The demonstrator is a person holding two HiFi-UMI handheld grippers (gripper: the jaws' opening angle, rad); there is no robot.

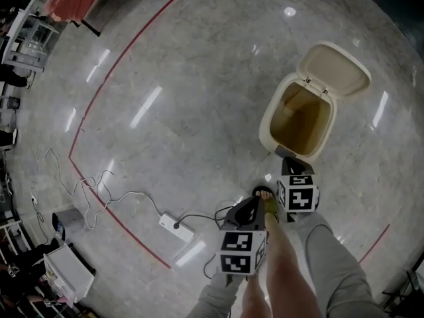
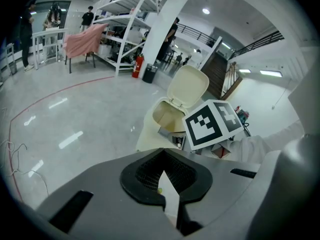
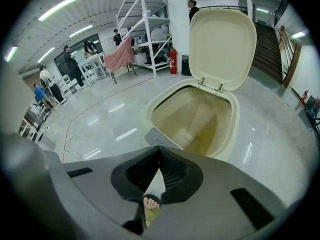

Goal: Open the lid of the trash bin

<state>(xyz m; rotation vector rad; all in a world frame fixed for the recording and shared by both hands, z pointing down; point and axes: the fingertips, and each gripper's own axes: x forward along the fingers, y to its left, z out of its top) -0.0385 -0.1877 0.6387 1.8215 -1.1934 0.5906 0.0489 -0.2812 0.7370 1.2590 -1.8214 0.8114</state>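
Observation:
The cream trash bin (image 1: 301, 121) stands on the floor with its lid (image 1: 334, 68) tilted up and back, and the inside shows empty. My right gripper (image 1: 291, 163) hovers by the bin's near edge, over the grey pedal (image 3: 156, 140), jaws shut on nothing. In the right gripper view, the open bin (image 3: 195, 119) and raised lid (image 3: 222, 46) lie straight ahead of the right gripper (image 3: 159, 153). Lower and further left is my left gripper (image 1: 250, 205), shut and empty. The left gripper view has the left gripper (image 2: 162, 156) with the bin (image 2: 150, 134) beyond it.
A sandalled foot (image 1: 264, 197) rests on the floor between the grippers. A white power strip (image 1: 175, 226) and loose cables (image 1: 99, 184) lie to the left, inside a red floor line (image 1: 109, 78). White shelving (image 2: 125, 29) and people stand far behind.

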